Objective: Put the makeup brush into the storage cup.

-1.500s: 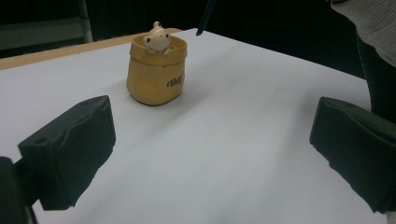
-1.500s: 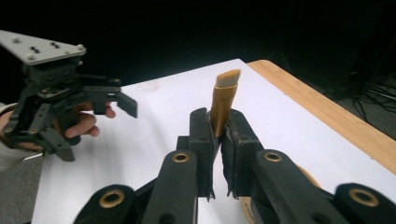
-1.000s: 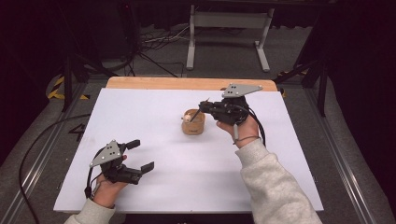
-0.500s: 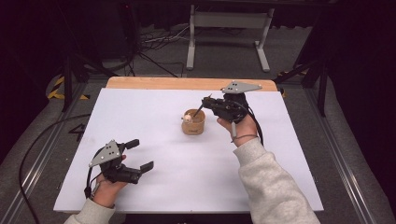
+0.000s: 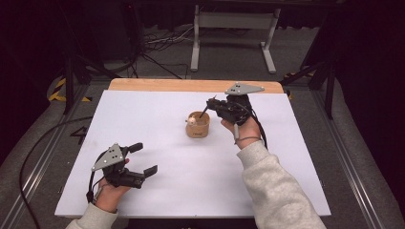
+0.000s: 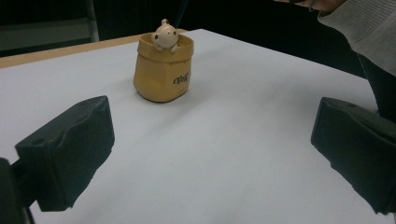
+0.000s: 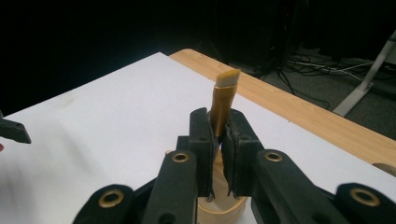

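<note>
Resting claw: the left claw (image 5: 145,159) sits low on the near left of the white worktop (image 5: 157,119) with its jaws spread wide and nothing between them; it looks parked there to keep out of the way while the other hand works.
Left claw's aim: its own camera looks across bare worktop straight at the pot, so it seems placed to come in and steady the pot if that is needed.
Pot: the small tan pot (image 5: 197,125) stands upright near the middle of the worktop, well apart from the left claw and just below the right one; its mouth faces up, which lets a long thing go in or come out from above.
Figure: a little pale figure (image 6: 164,33) peeks over the pot's rim on the side toward the left claw.
Stick: a slim stick (image 7: 222,100) with an amber shaft and a slanted pale end stands up through the jaws; its lower end seems to reach into the pot, though the jaws hide that part.
Working claw: the right claw (image 5: 213,103) hangs right over the pot, jaws pinched tight on the stick, gripping it part-way along so the length stays steep and in line with the pot's mouth.
</note>
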The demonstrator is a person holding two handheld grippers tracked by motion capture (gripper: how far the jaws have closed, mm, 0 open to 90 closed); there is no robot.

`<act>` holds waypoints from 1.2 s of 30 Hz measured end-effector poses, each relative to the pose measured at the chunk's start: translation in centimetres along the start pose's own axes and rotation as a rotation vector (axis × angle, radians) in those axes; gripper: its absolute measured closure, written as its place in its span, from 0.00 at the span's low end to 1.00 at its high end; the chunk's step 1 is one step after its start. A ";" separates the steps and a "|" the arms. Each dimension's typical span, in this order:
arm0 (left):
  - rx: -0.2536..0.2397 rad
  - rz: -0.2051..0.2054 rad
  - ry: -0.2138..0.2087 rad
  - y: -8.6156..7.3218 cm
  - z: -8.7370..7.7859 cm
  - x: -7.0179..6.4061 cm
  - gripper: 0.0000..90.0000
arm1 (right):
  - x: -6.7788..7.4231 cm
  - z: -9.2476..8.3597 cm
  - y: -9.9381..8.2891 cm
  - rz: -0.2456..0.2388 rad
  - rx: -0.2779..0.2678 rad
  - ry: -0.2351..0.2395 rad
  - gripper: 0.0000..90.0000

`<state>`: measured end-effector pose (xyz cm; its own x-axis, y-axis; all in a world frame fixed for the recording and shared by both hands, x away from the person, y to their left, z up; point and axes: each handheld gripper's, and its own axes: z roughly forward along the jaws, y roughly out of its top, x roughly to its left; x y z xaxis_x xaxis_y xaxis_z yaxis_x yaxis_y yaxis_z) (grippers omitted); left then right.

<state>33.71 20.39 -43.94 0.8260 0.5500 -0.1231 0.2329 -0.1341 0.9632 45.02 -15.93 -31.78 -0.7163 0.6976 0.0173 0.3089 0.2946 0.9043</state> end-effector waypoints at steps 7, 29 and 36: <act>-0.002 0.001 0.002 0.0 -0.1 0.0 0.01 | -0.2 1.0 -0.4 0.010 0.026 -0.001 0.92; -0.007 -0.011 -0.010 0.1 -0.1 0.0 0.01 | -0.5 3.1 -1.3 -0.002 0.139 -0.011 0.92; -0.007 -0.009 -0.012 0.1 0.0 0.0 0.01 | -0.6 3.6 -1.6 -0.001 0.157 -0.006 0.92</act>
<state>33.78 20.39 -43.88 0.8300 0.5413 -0.1346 0.2368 -0.1233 0.9637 47.19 -14.49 -34.74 -0.7129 0.7011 0.0140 0.4027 0.3930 0.8267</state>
